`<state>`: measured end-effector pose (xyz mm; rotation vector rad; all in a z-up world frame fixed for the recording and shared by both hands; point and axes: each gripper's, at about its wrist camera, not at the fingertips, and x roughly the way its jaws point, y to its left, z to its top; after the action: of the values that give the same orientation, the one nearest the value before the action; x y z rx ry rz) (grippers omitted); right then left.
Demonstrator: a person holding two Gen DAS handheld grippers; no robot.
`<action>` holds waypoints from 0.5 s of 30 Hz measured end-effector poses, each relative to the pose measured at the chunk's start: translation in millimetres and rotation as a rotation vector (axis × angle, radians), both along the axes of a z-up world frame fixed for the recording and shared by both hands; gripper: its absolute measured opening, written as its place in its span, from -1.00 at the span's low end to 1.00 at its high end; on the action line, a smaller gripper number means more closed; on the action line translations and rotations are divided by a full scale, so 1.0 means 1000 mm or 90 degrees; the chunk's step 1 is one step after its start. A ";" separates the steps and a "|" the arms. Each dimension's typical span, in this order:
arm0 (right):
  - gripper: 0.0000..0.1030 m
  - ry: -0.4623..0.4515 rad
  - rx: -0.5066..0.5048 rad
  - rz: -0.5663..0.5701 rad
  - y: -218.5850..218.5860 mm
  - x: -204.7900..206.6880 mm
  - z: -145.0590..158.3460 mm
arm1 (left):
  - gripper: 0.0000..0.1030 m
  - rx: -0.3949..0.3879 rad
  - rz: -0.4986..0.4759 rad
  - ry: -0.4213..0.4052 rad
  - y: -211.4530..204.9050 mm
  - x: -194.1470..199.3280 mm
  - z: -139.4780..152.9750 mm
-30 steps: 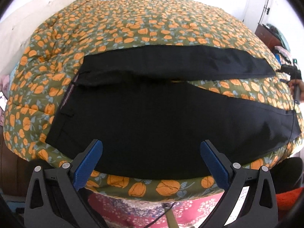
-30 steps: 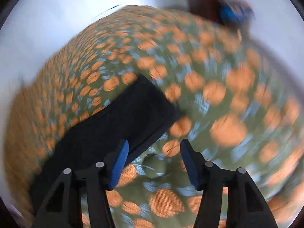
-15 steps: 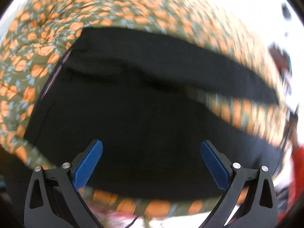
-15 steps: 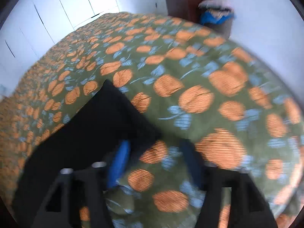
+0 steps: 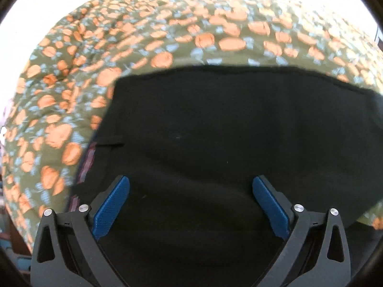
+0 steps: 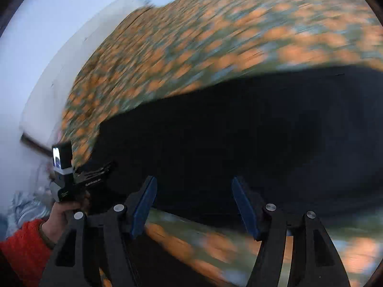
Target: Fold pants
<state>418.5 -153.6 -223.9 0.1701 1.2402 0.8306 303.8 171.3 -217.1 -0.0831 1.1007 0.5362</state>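
Observation:
Black pants (image 5: pixel 227 138) lie flat on a bed with an olive cover patterned in orange flowers (image 5: pixel 143 38). My left gripper (image 5: pixel 191 191) is open and hovers low over the waist end, with the waistband edge and a belt loop (image 5: pixel 107 143) at its left. My right gripper (image 6: pixel 194 196) is open and empty over the near edge of the pants (image 6: pixel 239 129). The right wrist view is motion-blurred. The left gripper's body (image 6: pixel 71 181) shows there at the left, held by a hand in a red sleeve.
The flowered bed cover (image 6: pixel 215 31) stretches beyond the pants to a white wall (image 6: pixel 36 47). The bed's near edge runs below the pants (image 6: pixel 203 244). Cluttered items (image 6: pixel 21 205) lie at the far left beside the bed.
The left gripper has moved in close over the waist end of the pants. The right gripper has swung from the leg hem to face the pants' wide part. Both stay open.

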 end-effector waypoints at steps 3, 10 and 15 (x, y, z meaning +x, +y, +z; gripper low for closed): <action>0.25 -0.005 -0.046 -0.060 0.007 0.016 -0.019 | 0.98 0.008 -0.023 -0.034 -0.014 -0.027 0.034; 0.43 -0.060 -0.076 -0.102 -0.069 -0.059 0.047 | 0.99 -0.149 -0.172 -0.058 -0.095 -0.090 0.035; 0.42 0.058 -0.097 -0.117 -0.138 -0.142 0.018 | 0.99 -0.119 -0.248 0.044 -0.142 -0.105 -0.005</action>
<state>276.2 -291.5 -206.3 0.1970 1.3458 0.5731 198.9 29.7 -222.4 -0.0114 1.1970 0.0867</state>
